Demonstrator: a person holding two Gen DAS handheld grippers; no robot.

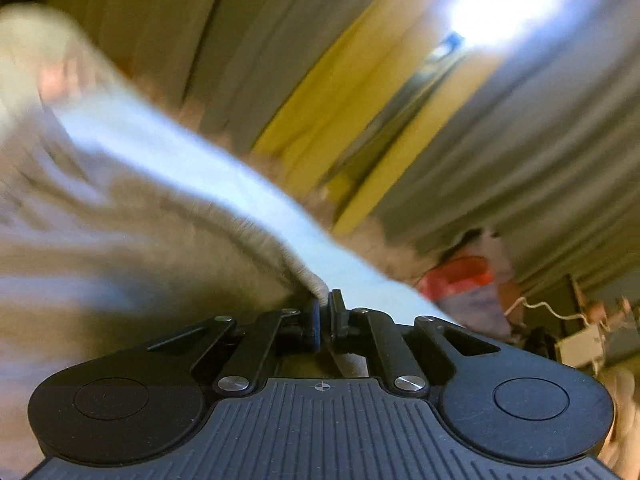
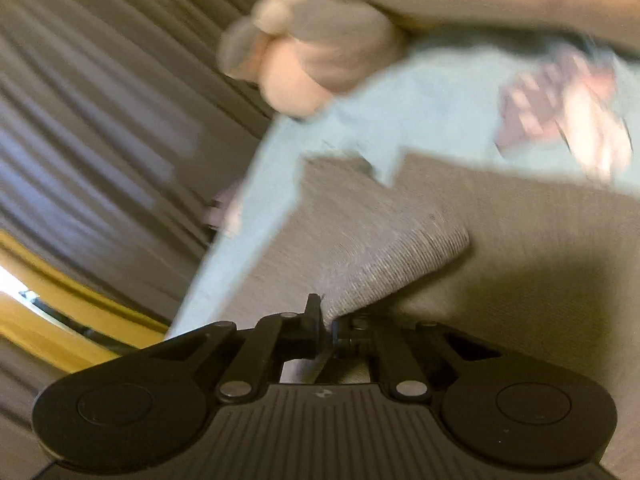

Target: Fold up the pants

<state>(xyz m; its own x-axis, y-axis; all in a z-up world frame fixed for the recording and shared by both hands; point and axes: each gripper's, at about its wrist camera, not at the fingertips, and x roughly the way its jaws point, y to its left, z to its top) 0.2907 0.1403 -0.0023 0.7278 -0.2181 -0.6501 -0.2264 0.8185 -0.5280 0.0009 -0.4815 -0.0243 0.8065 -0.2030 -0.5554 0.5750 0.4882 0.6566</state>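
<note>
1. The grey knitted-fabric pants [image 1: 132,216] are pinched at an edge by the closed black left gripper [image 1: 326,306].
2. Their ribbed hem [image 2: 400,264] is clamped by the black right gripper [image 2: 326,316]; the cloth is held aloft, blurred.

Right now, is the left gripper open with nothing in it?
No, the left gripper is shut on a bunched edge of the grey pants, which stretch away from it up to the left.

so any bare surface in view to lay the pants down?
None visible. Both hand-held grippers, left and right, are shut on the grey pants, which fill the foreground. Behind them only blurred curtains; clutter low right in the left view.
</note>
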